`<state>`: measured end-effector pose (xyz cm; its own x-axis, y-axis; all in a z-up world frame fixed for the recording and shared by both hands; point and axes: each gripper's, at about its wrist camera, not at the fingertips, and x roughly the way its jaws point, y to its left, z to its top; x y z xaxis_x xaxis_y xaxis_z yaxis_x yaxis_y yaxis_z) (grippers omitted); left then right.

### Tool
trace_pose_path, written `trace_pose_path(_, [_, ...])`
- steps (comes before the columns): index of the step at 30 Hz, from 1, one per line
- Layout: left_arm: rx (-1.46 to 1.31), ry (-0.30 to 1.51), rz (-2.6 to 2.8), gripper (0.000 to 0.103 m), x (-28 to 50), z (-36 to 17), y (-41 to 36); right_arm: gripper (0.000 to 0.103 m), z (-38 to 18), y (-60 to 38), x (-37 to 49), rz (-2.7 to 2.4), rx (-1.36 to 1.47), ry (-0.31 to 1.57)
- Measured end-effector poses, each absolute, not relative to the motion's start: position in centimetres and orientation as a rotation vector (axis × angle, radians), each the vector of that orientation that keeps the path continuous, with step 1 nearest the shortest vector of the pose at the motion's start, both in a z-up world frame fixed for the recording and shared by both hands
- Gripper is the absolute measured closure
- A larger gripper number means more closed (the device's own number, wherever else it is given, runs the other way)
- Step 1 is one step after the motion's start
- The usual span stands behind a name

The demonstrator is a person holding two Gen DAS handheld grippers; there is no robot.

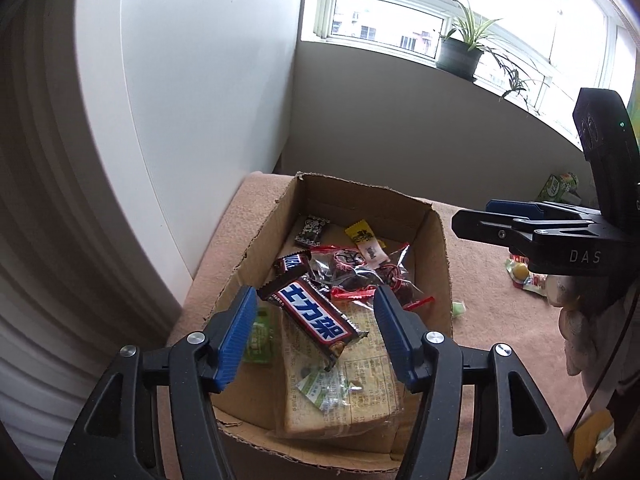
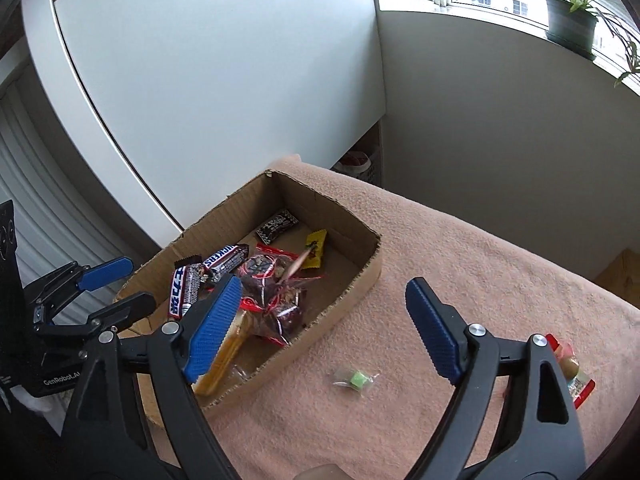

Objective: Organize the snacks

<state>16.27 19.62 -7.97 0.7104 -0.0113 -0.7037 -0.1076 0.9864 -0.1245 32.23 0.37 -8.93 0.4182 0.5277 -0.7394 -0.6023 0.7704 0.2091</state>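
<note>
Snickers bar (image 1: 314, 320) lengthwise between open left jaws, slanting across cardboard box (image 1: 436, 248).

Both wrist cameras look steeply down, close over the cardboard box (image 1: 434, 248) (image 2: 360, 280), left directly above, right alongside.

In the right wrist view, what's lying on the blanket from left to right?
Cardboard box → small green candy → red snack packet, partly hidden behind the right tool's finger.

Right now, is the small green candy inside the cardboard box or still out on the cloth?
Out. The green candy lies on the pink cloth, beside the cardboard box, apart from its wall.
</note>
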Motion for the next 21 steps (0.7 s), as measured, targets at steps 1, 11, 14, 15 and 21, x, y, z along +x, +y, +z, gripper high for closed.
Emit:
trace_pose_path(1, [-0.162,0.777,0.045,0.043,16.2,-7.9,19.3,0.016,-9.1,-0.9,32.4,0.696,-0.083,0.897])
trace_pose_path(11, [-0.121,0.739,-0.084,0.043,17.0,-6.3,12.5,0.018,-11.2,-15.2,36.6,0.465,0.021,0.958])
trace_pose_path(14, [-0.109,0.735,-0.135,0.043,18.3,-6.1,9.5,0.037,-12.6,-17.8,38.6,0.417,0.058,1.015])
trace_pose_path(15, [-0.109,0.735,-0.153,0.043,18.9,-6.1,8.4,0.04,-13.2,-18.4,39.2,0.414,0.07,1.037])
trace_pose_path(21, [-0.136,0.802,-0.265,0.046,24.2,-7.9,2.1,0.061,-16.1,-19.4,41.8,0.374,0.092,1.119])
